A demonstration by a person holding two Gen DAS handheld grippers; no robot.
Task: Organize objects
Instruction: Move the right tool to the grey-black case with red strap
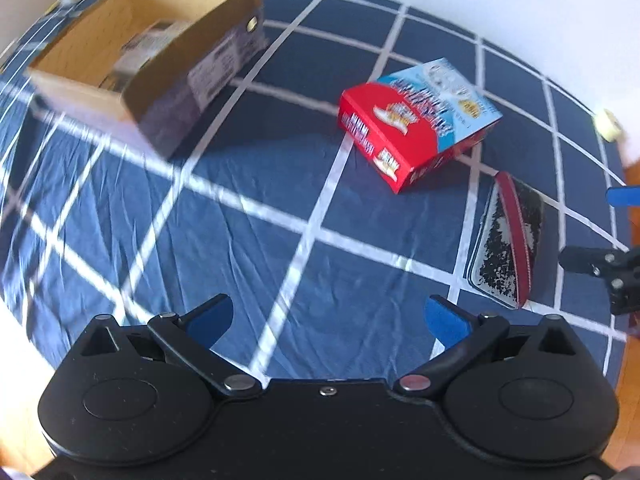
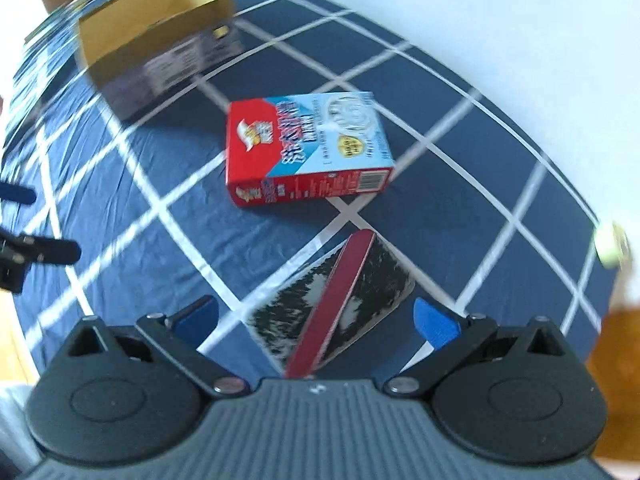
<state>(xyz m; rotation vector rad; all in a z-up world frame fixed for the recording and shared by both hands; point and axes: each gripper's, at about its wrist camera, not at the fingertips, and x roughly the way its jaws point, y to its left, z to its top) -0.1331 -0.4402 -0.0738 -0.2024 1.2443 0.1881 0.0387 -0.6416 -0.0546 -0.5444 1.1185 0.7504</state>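
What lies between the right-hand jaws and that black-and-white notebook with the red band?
Nothing visible does. The right gripper hangs open directly over the near end of the notebook, with only bare blue checked cloth around it. The red and blue box lies farther off, beyond the notebook.

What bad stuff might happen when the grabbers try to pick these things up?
1. The black-and-white case with a red band lies flat on the soft bed cover, so the open right hand-held gripper might snag cloth or slip off it.
2. The red and blue box is wide; it might twist out of the fingers.
3. The cardboard box already holds something, so dropping in more may knock it.
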